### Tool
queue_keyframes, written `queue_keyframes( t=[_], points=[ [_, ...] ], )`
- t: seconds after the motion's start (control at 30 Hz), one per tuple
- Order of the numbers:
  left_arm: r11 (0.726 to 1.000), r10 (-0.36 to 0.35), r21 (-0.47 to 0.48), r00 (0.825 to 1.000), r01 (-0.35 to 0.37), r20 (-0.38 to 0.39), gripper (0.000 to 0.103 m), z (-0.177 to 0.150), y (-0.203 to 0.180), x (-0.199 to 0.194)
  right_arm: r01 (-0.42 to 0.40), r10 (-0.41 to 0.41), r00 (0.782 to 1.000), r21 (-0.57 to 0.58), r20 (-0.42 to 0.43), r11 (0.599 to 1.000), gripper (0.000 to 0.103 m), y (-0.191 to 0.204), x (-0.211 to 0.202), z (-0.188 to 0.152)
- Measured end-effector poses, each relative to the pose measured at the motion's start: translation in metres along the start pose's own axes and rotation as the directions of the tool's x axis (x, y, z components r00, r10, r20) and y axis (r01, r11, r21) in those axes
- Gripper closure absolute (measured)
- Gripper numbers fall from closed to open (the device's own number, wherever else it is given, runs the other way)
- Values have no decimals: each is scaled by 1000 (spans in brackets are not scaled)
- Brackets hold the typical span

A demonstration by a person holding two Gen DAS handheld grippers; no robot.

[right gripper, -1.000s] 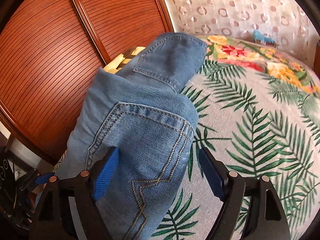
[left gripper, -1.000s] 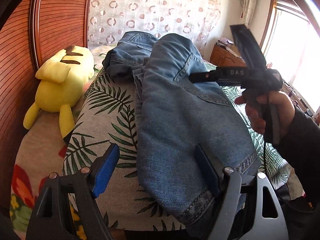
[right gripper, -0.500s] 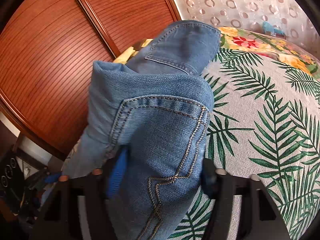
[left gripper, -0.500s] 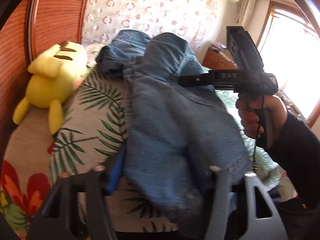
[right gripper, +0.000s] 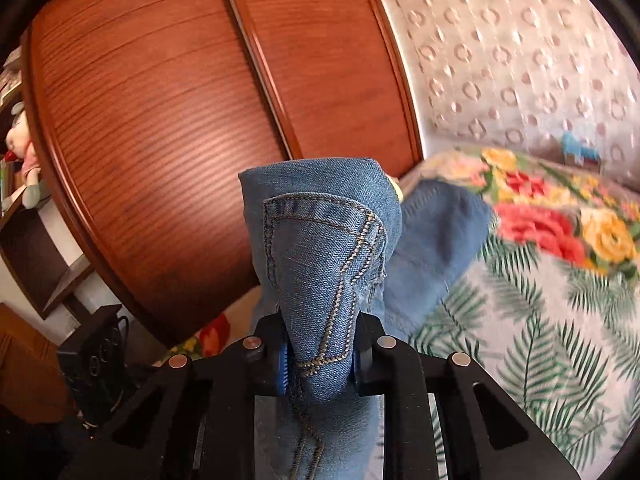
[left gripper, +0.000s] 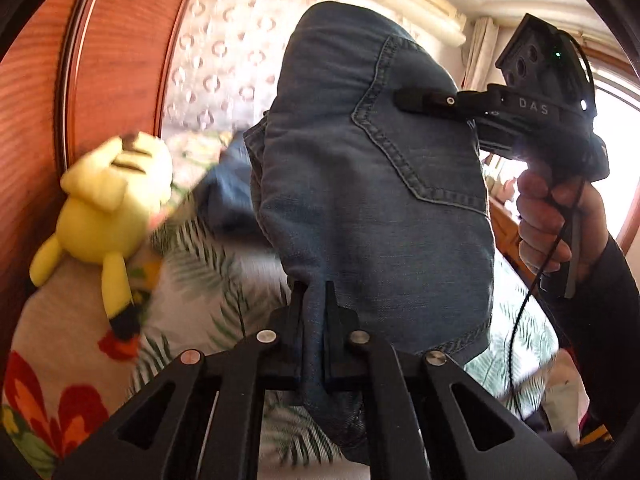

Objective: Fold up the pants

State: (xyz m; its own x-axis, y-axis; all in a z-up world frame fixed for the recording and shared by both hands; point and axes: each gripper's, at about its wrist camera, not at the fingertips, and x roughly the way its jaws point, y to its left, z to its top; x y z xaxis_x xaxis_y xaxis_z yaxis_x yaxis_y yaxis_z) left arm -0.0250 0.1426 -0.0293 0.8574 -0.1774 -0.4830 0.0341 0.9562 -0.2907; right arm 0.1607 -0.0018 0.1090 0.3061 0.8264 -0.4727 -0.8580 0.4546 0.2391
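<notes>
Blue denim pants (left gripper: 372,184) hang lifted above the bed, bunched, with a back pocket facing the left wrist camera. My left gripper (left gripper: 314,292) is shut on a thin fold at the pants' lower edge. In the right wrist view my right gripper (right gripper: 320,332) pinches a thick wad of the pants (right gripper: 320,248) at a stitched pocket; its jaws are closing with the denim pressed between the blue pads. The left wrist view also shows the right gripper (left gripper: 408,100) clamped high on the pants, held by a person's hand (left gripper: 540,224). The rest of the pants trails down to the bed (right gripper: 436,248).
A bed with a palm-leaf and flower cover (right gripper: 540,340) lies below. A yellow plush toy (left gripper: 108,216) sits at its left, against a reddish wooden panel (right gripper: 160,120). A patterned headboard (right gripper: 520,60) stands behind, and a bright window (left gripper: 616,120) is to the right.
Both grippers went from open around the flat pants to closed on the denim. Both have risen, lifting the pants off the bed so they now hang in front of the cameras.
</notes>
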Motion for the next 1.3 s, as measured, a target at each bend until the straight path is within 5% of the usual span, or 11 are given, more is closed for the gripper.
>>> queue_keyframes(
  t=[0.37, 0.6, 0.77, 0.9, 0.97, 1.03, 1.23, 1.3],
  points=[
    [995, 102, -1, 986, -102, 132, 96, 83, 45, -3, -70, 80, 993, -115, 84, 991, 81, 10, 15, 100],
    [990, 135, 33, 988, -138, 69, 96, 123, 75, 47, -112, 114, 986, -24, 122, 993, 81, -52, 74, 125],
    [993, 113, 28, 990, -111, -81, 96, 120, 89, 125, -31, 29, 999, 75, 25, 997, 80, -139, 152, 106],
    [991, 132, 32, 986, -130, -103, 96, 114, 90, 146, 120, -106, 988, 128, -114, 984, 73, -198, 190, 75],
    [990, 144, 28, 984, -142, -106, 96, 114, 91, 148, 124, -104, 985, 140, -138, 982, 52, -215, 192, 71],
    [989, 148, 30, 983, -146, -111, 96, 115, 93, 150, 140, -123, 983, 117, -139, 983, 44, -221, 185, 75],
    [980, 192, 66, 975, -186, -111, 96, 120, 86, 153, 255, -256, 965, -21, -64, 967, 43, -196, 149, 88],
    [978, 202, 69, 973, -195, -115, 96, 120, 85, 154, 303, -305, 952, -51, -36, 952, 54, -179, 141, 87]
  ],
)
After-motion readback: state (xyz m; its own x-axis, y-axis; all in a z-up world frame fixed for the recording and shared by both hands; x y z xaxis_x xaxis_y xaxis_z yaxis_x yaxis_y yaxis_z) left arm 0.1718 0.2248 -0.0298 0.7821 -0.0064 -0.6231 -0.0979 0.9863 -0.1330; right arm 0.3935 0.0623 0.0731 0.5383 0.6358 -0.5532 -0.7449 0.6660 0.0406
